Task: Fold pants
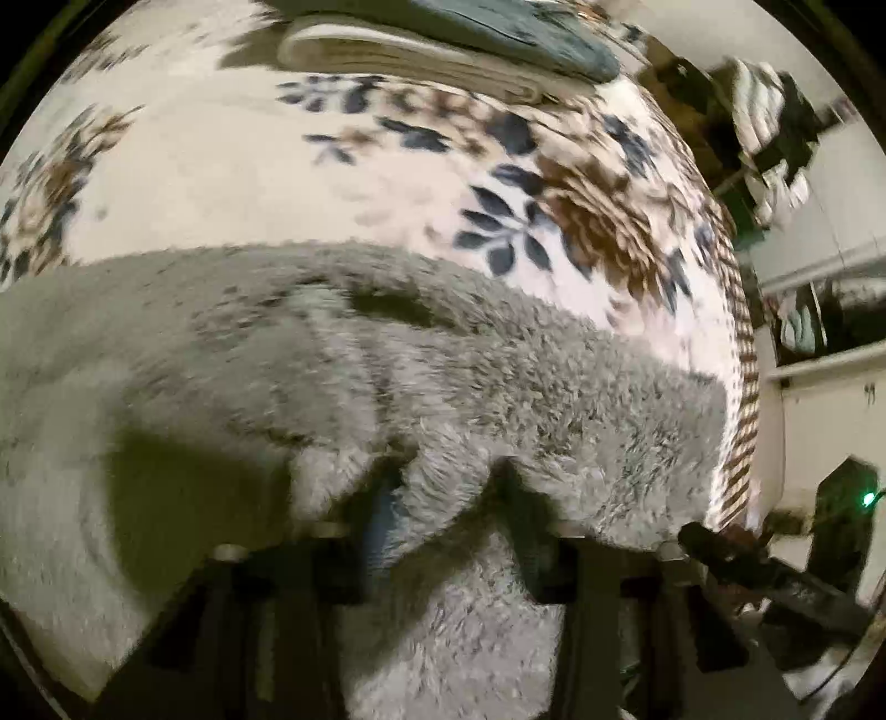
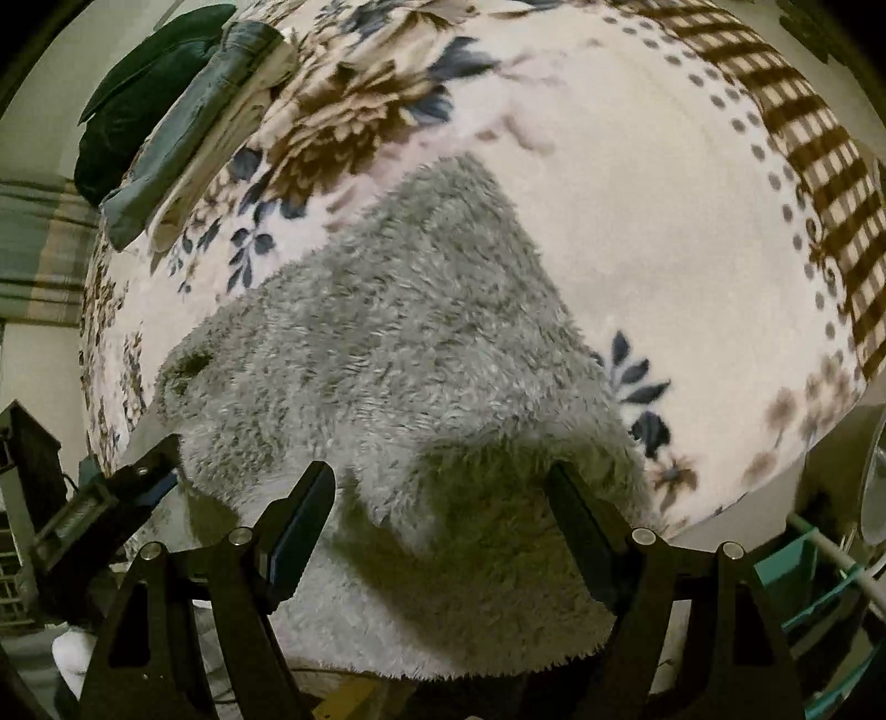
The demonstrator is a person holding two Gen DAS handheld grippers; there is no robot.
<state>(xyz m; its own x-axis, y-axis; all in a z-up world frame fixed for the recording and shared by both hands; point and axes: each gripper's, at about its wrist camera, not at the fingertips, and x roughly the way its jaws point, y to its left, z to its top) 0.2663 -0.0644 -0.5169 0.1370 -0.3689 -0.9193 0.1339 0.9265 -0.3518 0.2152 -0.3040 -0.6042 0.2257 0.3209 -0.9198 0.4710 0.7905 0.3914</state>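
Note:
Fluffy grey pants (image 1: 387,360) lie on a floral blanket (image 1: 221,177) that covers a bed. In the left wrist view my left gripper (image 1: 443,487) is shut on a bunched fold of the grey pants at their near edge. In the right wrist view the pants (image 2: 398,343) stretch away from me, and their near edge hangs over the bed's edge. My right gripper (image 2: 443,498) is open with its jaws wide apart, and the pants' near edge lies between them. The left gripper (image 2: 138,476) shows at the left, on the pants' corner.
Folded clothes (image 1: 443,50) are stacked at the far side of the blanket, also seen in the right wrist view (image 2: 183,138). The blanket's checked border (image 2: 819,166) marks the bed's edge. A teal rack (image 2: 803,598) stands low right. The right gripper (image 1: 775,565) shows beside the bed.

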